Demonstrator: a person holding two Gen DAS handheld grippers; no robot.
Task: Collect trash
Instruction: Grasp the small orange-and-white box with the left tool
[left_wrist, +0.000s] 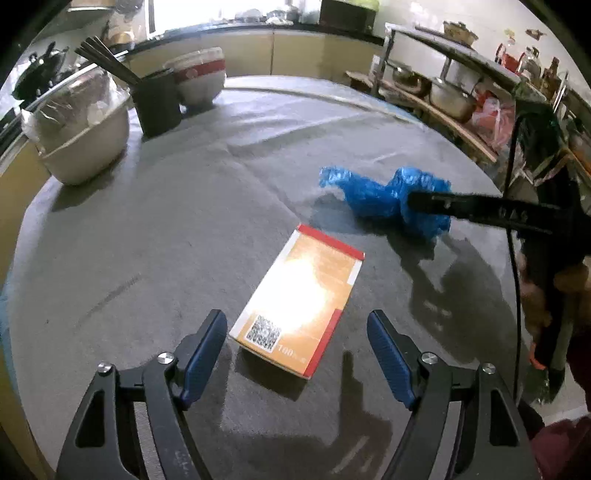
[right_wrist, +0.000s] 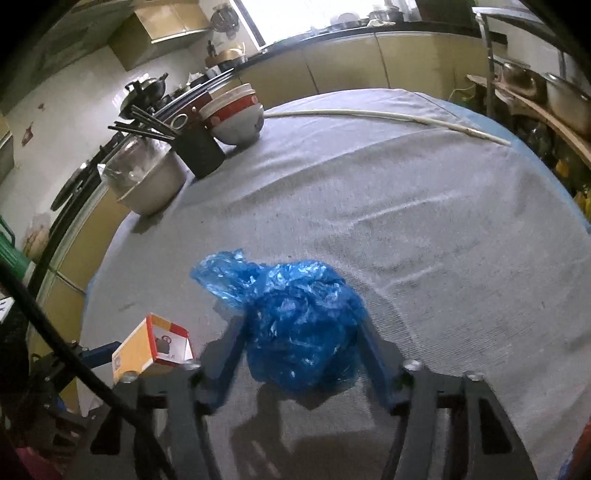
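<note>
Containers: a black holder (left_wrist: 159, 103) stands at the far left of the worktop (left_wrist: 147, 229) ahead of the left tool (left_wrist: 297, 352), with dark chopsticks (left_wrist: 107, 61) leaning out of it. Beside it stands a stack of white bowls with red bands (left_wrist: 201, 77). A metal basin (left_wrist: 85, 136), nearer and further left, holds items under clear plastic film; the contents cannot be identified.

Task items: an orange and red carton (left_wrist: 301, 301) lies flat on the grey cloth, its near end between and just ahead of the left tool's blue pads (left_wrist: 205, 354). A crumpled blue plastic bag (right_wrist: 295, 325) lies ahead and to the right of the carton.

Left tool: spread wide, gripping nothing, level with the worktop and pointing along the carton; pads apart from it on both sides.

Right tool (right_wrist: 299, 354): fingers stand either side of the blue bag, partly open. Whether they touch it cannot be told, owing to blur. In the left view it reaches in from the right, its tip at the bag.
</note>
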